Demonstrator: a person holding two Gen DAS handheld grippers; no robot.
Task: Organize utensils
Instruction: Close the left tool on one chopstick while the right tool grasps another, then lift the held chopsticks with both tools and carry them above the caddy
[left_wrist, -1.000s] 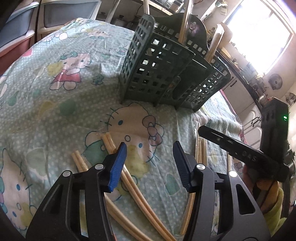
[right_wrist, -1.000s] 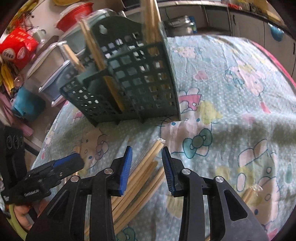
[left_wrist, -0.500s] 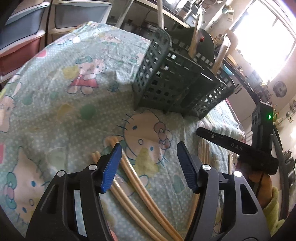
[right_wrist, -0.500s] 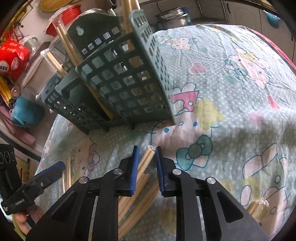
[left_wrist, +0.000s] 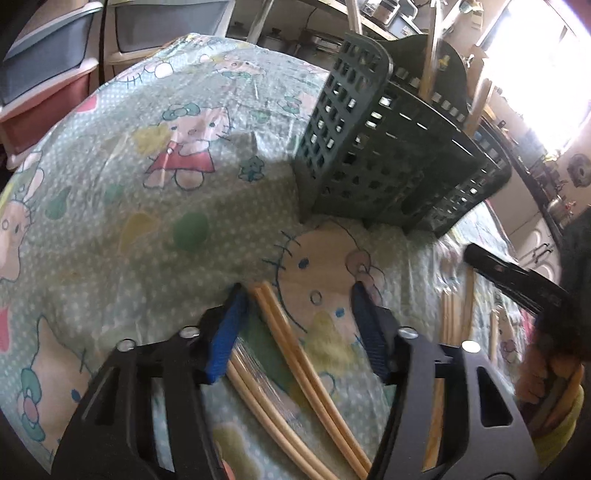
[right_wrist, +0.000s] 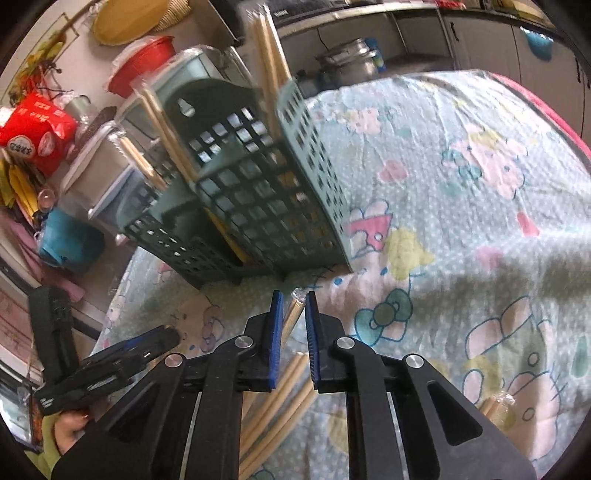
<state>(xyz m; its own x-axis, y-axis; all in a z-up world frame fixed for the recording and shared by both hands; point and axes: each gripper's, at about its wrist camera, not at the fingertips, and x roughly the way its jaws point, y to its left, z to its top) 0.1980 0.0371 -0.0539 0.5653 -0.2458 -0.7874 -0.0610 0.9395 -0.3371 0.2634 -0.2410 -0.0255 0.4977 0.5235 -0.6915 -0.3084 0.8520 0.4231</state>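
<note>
A dark green lattice utensil basket (left_wrist: 391, 162) stands on the Hello Kitty cloth, with several wrapped chopsticks upright in it; it also shows in the right wrist view (right_wrist: 258, 206). My left gripper (left_wrist: 295, 325) is open, low over a wrapped pair of wooden chopsticks (left_wrist: 295, 354) that lies between its fingers. My right gripper (right_wrist: 293, 325) is shut on a wrapped pair of chopsticks (right_wrist: 290, 319), whose tip pokes out toward the basket. More pairs (right_wrist: 280, 410) lie under it on the cloth.
Storage bins (left_wrist: 48, 77) stand beyond the table's far left edge. A red bag (right_wrist: 33, 129), containers and a blue tub (right_wrist: 70, 240) sit behind the basket. Another wrapped pair (right_wrist: 496, 406) lies at the right. The left gripper (right_wrist: 110, 365) appears at the lower left.
My right gripper has closed from half open onto the chopstick pair. My left gripper has dropped lower and forward over the chopsticks on the cloth, still open.
</note>
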